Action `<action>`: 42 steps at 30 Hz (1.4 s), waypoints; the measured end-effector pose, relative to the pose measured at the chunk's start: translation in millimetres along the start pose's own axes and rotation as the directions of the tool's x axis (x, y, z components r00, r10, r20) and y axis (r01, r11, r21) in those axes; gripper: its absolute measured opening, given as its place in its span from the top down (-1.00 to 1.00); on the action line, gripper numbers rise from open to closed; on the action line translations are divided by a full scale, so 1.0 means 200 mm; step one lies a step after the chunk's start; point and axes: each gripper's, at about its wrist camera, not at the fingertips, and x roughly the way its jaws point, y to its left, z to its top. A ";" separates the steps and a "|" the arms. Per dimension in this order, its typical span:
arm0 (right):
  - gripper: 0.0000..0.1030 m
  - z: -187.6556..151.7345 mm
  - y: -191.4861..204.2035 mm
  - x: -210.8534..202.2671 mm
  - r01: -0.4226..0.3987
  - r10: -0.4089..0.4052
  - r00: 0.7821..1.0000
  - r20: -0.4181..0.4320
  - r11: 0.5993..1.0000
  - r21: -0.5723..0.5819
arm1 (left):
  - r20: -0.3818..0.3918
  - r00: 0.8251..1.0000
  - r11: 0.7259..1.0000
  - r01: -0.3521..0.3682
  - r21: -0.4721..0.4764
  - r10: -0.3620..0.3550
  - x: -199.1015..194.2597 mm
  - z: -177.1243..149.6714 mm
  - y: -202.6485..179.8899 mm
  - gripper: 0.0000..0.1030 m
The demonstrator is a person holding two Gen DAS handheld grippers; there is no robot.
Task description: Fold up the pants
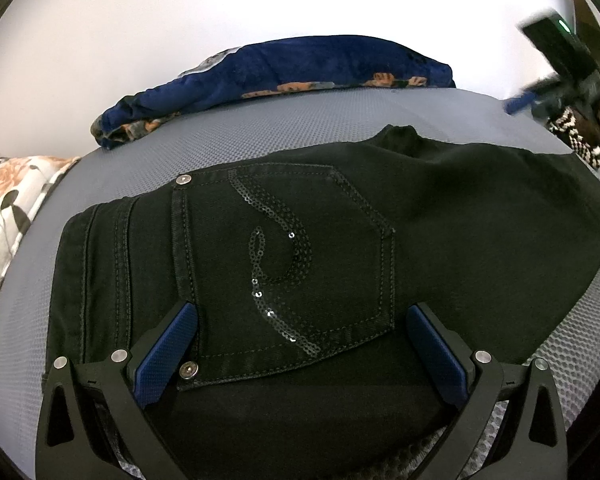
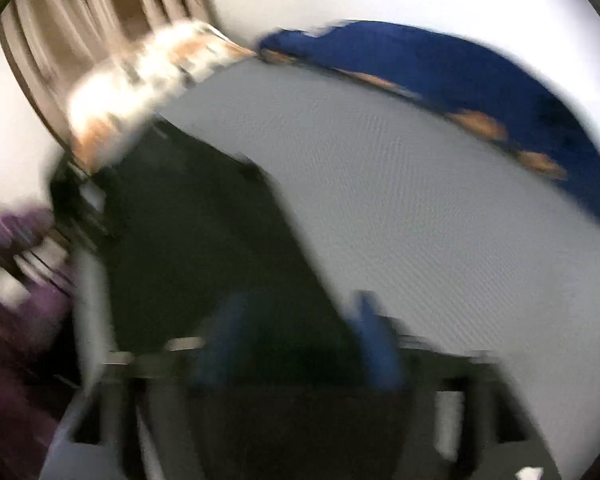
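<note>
Pants point(image 1: 420, 208) lie folded on the grey worktop point(image 1: 300, 128), under my left tool point(image 1: 300, 320) and right tool point(image 2: 300, 320), both spread wide, gripping nothing.

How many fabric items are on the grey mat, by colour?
Black: 1, the pants
Navy with orange flowers: 1, the bunched cloth at the far edge
White with orange flowers: 1, the floral fabric at the mat's left edge, perhaps only beside it
Total: 3
</note>
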 end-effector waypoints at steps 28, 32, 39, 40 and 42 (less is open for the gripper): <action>0.81 0.44 0.04 0.62 -0.155 0.159 0.986 -0.055 0.986 0.060 | 0.096 0.995 0.996 -0.002 -0.084 0.011 -0.14 0.09 0.05 -1.00; 0.87 0.44 -0.01 0.65 -0.134 0.137 0.990 -0.025 0.986 0.098 | 0.115 0.987 0.989 -0.098 -0.109 0.110 -0.13 0.09 0.10 -1.00; 0.90 0.43 -0.05 0.63 -0.109 0.108 0.994 0.011 0.987 0.114 | 0.078 0.991 0.971 -0.085 -0.224 0.105 -0.11 0.05 0.21 -1.00; 0.90 0.44 -0.04 0.61 -0.091 0.090 0.996 0.017 0.990 0.110 | 0.080 0.990 0.972 -0.096 -0.215 0.115 -0.12 0.07 0.21 -1.00; 0.80 0.46 -0.03 0.59 -0.023 0.020 0.999 0.026 0.994 0.109 | 0.091 0.987 0.975 -0.114 -0.192 0.133 -0.13 0.10 0.20 -1.00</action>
